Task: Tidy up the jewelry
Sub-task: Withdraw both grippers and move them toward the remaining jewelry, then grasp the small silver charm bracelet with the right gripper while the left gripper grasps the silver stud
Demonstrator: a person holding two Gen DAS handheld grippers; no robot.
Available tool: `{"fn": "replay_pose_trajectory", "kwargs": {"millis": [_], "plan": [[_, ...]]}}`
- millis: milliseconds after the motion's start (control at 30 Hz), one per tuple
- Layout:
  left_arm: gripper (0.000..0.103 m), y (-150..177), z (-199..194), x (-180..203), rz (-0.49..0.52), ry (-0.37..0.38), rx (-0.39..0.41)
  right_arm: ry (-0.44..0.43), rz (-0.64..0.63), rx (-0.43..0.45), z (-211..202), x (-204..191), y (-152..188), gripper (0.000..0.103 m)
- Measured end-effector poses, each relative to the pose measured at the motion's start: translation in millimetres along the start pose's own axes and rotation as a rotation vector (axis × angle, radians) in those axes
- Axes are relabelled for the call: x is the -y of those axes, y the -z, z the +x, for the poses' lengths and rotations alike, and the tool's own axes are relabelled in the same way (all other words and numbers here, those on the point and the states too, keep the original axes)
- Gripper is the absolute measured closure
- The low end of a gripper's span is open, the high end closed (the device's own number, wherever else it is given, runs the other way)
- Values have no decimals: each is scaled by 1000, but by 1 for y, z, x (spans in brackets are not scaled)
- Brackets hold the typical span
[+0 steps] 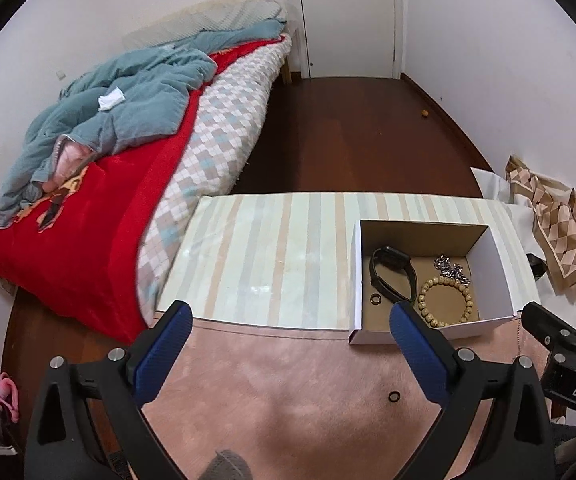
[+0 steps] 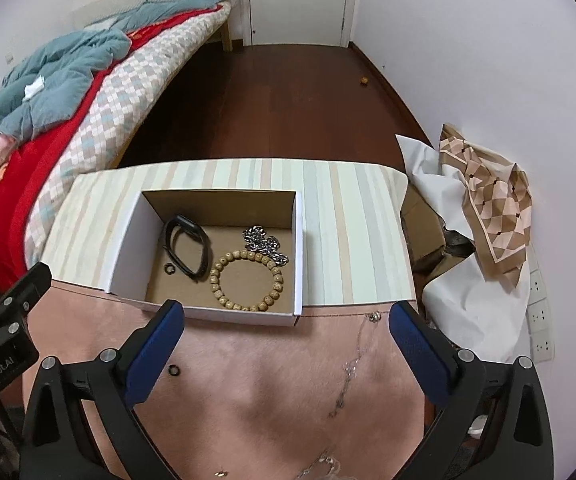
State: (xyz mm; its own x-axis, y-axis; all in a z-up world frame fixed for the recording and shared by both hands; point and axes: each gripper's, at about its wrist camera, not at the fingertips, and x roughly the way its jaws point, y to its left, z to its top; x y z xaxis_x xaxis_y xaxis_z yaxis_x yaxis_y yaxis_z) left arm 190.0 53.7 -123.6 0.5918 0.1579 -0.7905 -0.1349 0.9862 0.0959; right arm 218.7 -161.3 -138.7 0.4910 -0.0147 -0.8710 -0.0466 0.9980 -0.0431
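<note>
Right tool [image 2: 285, 320] hangs wide open, nothing in it, just in front of the white cardboard box [image 2: 127, 248]. Inside the box: a black watch band [image 2: 185, 250], wooden bead bracelet [image 2: 246, 281], silver chain [image 2: 263, 246], small dark ring [image 2: 168, 268]. Another ring [image 2: 173, 370] and a thin necklace [image 2: 352, 364] lie outside it on the tabletop [image 2: 288, 408].

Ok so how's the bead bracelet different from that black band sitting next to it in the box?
The bead bracelet is tan, built of round beads, and lies flat as an open circle. The black band is smooth, dark, and squashed into a long oval, one end leaning against the box wall. Both lie inside the box.
</note>
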Motion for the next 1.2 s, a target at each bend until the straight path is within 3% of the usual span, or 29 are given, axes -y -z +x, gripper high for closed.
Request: {"fn": "replay_pose_trajectory", "kwargs": {"millis": [433, 667, 767, 900, 967, 1033, 1100, 1200], "plan": [[2, 13, -79, -14, -29, -1, 99, 6, 30, 139, -92, 2, 20, 0], [2, 30, -101, -18, -24, -63, 126, -46, 71, 167, -122, 7, 39, 0], [2, 46, -97, -19, -22, -72, 108, -38, 116, 122, -117, 23, 61, 0], [2, 75, -72, -15, -6, -88, 22, -4, 209, -4, -81, 53, 104, 0], [2, 89, -56, -11, 0, -88, -33, -25, 265, -91, -53, 69, 131, 6], [2, 105, -39, -5, 17, -92, -88, -41, 311, -161, -30, 79, 154, 25], [2, 119, -26, 3, 42, -93, -132, -65, 348, -241, -2, 86, 178, 33], [2, 138, -8, 16, 83, -89, -196, -87, 367, -281, 24, 86, 201, 34]]}}
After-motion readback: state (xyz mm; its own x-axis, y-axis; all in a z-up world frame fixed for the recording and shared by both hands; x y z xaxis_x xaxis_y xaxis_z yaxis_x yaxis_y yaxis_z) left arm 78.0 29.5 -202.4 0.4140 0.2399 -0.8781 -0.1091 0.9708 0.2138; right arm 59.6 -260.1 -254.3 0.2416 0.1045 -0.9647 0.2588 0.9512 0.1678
